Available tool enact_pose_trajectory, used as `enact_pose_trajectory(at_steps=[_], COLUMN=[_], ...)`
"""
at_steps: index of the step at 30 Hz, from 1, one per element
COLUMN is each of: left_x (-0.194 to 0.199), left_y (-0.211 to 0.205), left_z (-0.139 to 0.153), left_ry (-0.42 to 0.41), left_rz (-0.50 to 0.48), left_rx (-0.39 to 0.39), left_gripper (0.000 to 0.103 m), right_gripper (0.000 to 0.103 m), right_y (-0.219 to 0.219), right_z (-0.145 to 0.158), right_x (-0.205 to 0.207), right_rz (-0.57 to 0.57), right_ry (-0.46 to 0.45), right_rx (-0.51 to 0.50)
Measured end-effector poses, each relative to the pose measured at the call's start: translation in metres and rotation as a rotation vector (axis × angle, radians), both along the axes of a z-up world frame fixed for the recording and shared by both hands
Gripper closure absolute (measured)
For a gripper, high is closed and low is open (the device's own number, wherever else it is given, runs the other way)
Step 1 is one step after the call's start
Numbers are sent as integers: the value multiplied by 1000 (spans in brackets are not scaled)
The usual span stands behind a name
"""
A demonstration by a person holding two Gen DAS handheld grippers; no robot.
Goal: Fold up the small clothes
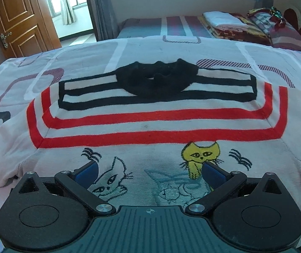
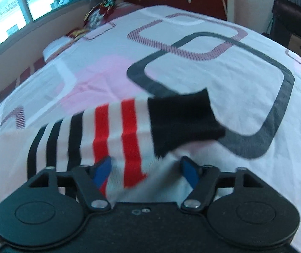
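A striped sweater lies flat on the bed. The left gripper hovers spread above its hem. The right gripper, fingers spread, straddles a sleeve with bare sheet beyond the cuff.

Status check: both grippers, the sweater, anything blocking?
Left gripper open over sweater front. Right gripper open around striped sleeve, black cuff ahead. Nothing blocking on bedsheet.
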State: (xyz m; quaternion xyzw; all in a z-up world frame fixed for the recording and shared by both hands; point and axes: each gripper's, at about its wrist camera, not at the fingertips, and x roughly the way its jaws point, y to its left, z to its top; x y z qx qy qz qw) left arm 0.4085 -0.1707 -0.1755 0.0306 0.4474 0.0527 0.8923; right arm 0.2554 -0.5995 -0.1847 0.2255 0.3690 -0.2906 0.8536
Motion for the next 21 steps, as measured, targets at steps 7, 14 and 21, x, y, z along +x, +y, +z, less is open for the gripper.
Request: enact_pose_trajectory(at_steps=[7, 14, 21], left_x=[-3, -10, -19], left_y=[13, 45, 111], left_z=[9, 32, 47], left_ry=[-23, -51, -68], left_rz=[11, 30, 89], left_rx=[0, -22, -136], left_gripper=[0, 0, 0], right_gripper=[93, 93, 94], right_y=[3, 81, 238], right_z=[14, 61, 69], right_x=[6, 36, 76], right_rz=[33, 309, 708], right_ry=[-109, -246, -281], right_rx=[-38, -95, -17])
